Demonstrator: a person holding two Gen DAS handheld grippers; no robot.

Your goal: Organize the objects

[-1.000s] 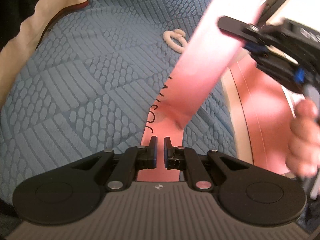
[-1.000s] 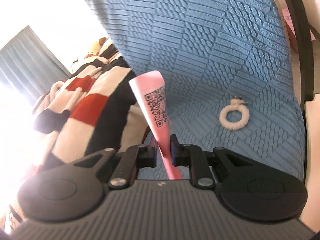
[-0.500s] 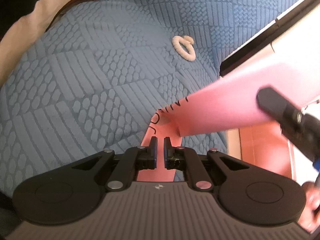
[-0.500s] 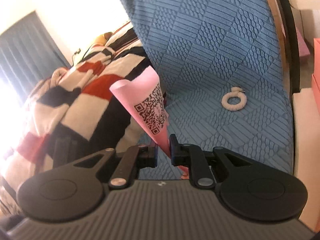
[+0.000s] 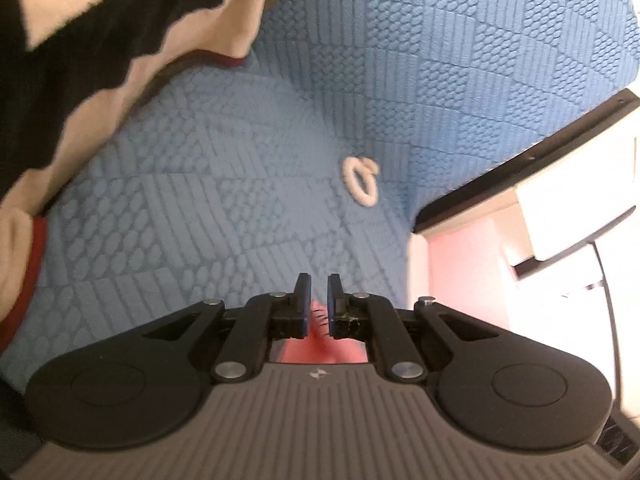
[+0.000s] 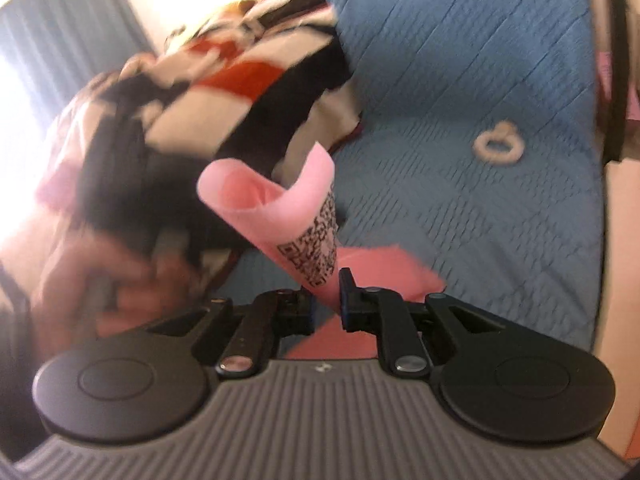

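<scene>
A pink bag with a QR code [image 6: 296,216] is curled into a cone and pinched between the jaws of my right gripper [image 6: 326,296]; its lower part [image 6: 368,268] lies on the blue quilted bed cover [image 6: 500,220]. My left gripper [image 5: 318,300] is shut on the same pink bag [image 5: 316,336], of which only a small piece shows between and below the fingers. A cream fabric ring [image 5: 362,184] lies on the cover beyond the left gripper and also shows in the right wrist view [image 6: 498,146].
A striped black, white and red blanket [image 5: 88,52] is heaped at the left of the bed, also in the right wrist view [image 6: 224,80]. A black bed frame edge [image 5: 520,160] and white furniture [image 5: 576,216] stand at the right. A hand [image 6: 100,280] shows at the left.
Both grippers have swung round; the long pink strip has left the left wrist view, where only a small piece remains. In the right view the bag has curled open into a cone.
</scene>
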